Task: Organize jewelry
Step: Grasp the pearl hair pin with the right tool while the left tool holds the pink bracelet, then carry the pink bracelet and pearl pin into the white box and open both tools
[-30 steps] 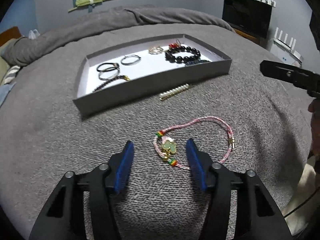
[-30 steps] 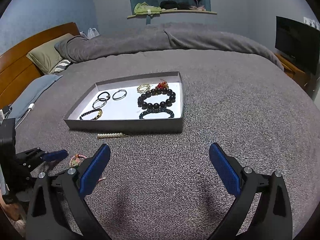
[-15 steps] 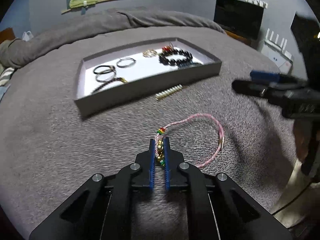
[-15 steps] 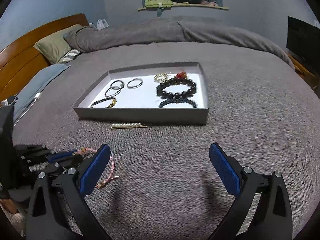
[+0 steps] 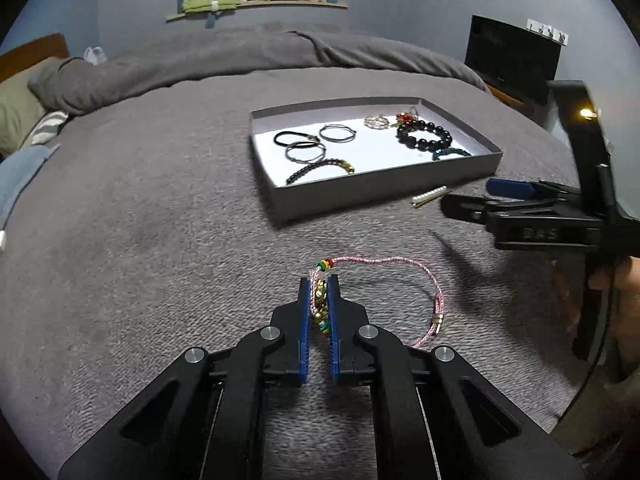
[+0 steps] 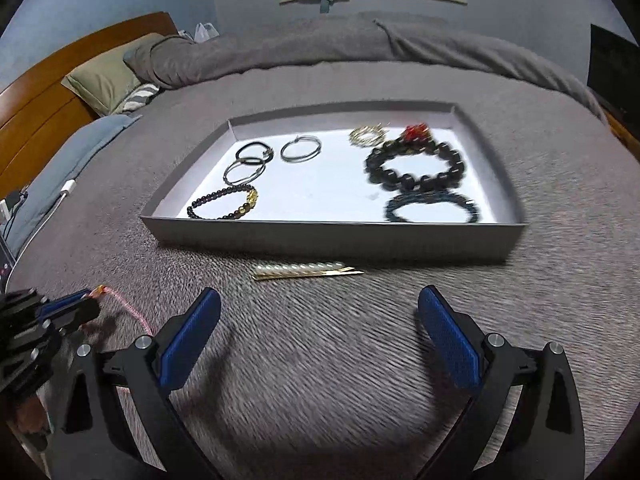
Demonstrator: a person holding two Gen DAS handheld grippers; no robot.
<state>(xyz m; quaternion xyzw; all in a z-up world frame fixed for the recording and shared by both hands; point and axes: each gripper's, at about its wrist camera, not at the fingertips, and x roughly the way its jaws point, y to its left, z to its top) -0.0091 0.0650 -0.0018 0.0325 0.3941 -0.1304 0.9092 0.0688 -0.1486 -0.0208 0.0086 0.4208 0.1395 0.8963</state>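
Left gripper clamps the pink cord bracelet by its gold charm on the grey bedspread; right gripper gapes wide, holding nothing, before the grey tray.

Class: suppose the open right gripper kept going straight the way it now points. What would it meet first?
Probably the pearl hair clip lying on the bedspread, ahead of the right gripper; just behind it stands the near wall of the gray tray. Depth is uncertain.
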